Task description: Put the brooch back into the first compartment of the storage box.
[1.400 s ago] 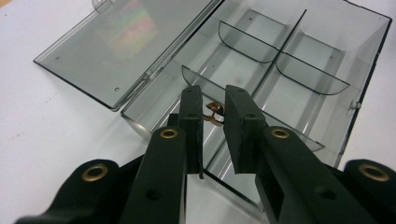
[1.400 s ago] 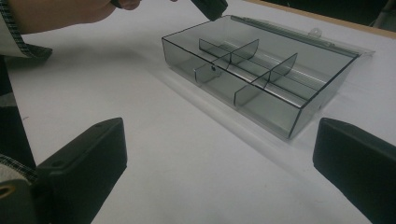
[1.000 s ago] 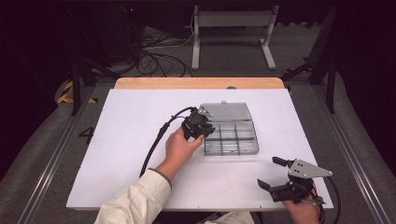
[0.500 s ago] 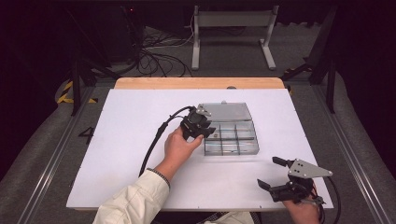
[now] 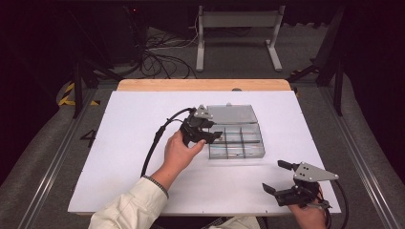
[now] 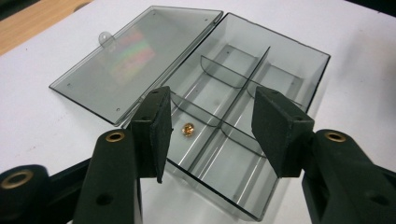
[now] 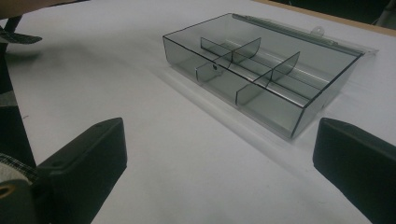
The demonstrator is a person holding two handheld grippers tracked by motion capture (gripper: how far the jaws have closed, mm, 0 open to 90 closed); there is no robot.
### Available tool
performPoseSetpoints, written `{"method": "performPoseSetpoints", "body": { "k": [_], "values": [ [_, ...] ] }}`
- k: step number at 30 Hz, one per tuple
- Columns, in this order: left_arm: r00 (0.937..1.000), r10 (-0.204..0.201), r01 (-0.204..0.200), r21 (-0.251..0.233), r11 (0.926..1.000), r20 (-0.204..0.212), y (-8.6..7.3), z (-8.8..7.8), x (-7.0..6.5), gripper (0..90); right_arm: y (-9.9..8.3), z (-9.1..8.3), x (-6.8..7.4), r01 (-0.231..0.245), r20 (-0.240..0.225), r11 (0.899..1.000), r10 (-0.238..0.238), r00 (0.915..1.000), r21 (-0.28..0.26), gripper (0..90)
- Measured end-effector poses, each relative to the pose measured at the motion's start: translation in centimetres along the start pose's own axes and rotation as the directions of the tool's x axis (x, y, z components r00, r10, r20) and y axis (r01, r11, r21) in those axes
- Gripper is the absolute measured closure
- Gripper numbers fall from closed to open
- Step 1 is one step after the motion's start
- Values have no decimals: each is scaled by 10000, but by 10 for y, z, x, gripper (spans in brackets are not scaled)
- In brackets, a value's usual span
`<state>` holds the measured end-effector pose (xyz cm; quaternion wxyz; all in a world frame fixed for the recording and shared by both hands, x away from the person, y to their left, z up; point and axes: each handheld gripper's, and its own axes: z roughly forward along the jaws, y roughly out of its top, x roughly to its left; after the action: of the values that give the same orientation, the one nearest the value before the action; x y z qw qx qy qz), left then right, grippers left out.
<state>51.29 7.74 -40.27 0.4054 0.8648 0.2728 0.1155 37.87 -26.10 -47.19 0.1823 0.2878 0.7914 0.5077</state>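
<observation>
A smoky clear compartment box (image 5: 248, 143) lies open mid-table, its lid (image 5: 231, 113) folded flat behind it. A small amber bead (image 6: 188, 129) rests on the floor of a compartment by the hinge side. My left gripper (image 5: 216, 137) hovers over the box's left end. Its jaws have just been opening and now stand apart with nothing pressed between them (image 6: 212, 95); the bead lies below, inside the box (image 6: 280, 79). My right gripper (image 5: 274, 176) rests near the table's front right, open and empty (image 7: 222, 126), facing the box (image 7: 261, 70).
The white table top (image 5: 129, 157) spreads wide to the left and front of the box. A wooden strip (image 5: 200, 85) runs along its far edge. A black cable (image 5: 155, 143) trails from the left gripper. Stands and cables crowd the dark floor behind.
The left gripper has lifted a little above the box's left end and its jaws have spread apart. The right gripper has stayed put.
</observation>
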Motion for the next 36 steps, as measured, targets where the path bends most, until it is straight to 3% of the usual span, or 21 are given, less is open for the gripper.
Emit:
{"method": "performPoseSetpoints", "body": {
  "k": [12, 16, 22, 30, 36],
  "values": [
    [9996, 252, -253, -159, 9996, -85, 0, -12, -4, 437, 0, -2, 0, -7, 47, 10000, 7, 10000, -3, 37],
    [9992, 215, -199, -474, 9987, 328, -3, -20, -5, 383, -1, -2, 0, -20, 31, 10000, 20, 10000, -41, 37],
    [9986, 474, -449, -906, 9949, 255, -8, -34, -9, 300, 0, -1, 1, 7, 34, 10000, -7, 10000, 7, 37],
    [9985, 424, -368, -1506, 9879, 342, -17, -53, -14, 248, 0, -1, 1, -27, 16, 10000, 27, 10000, 2, 37],
    [9985, 550, -532, -1806, 9821, 50, -28, -70, -16, 190, 0, -1, 1, -31, 7, 10000, 31, 10000, 5, 37]
  ]
}}
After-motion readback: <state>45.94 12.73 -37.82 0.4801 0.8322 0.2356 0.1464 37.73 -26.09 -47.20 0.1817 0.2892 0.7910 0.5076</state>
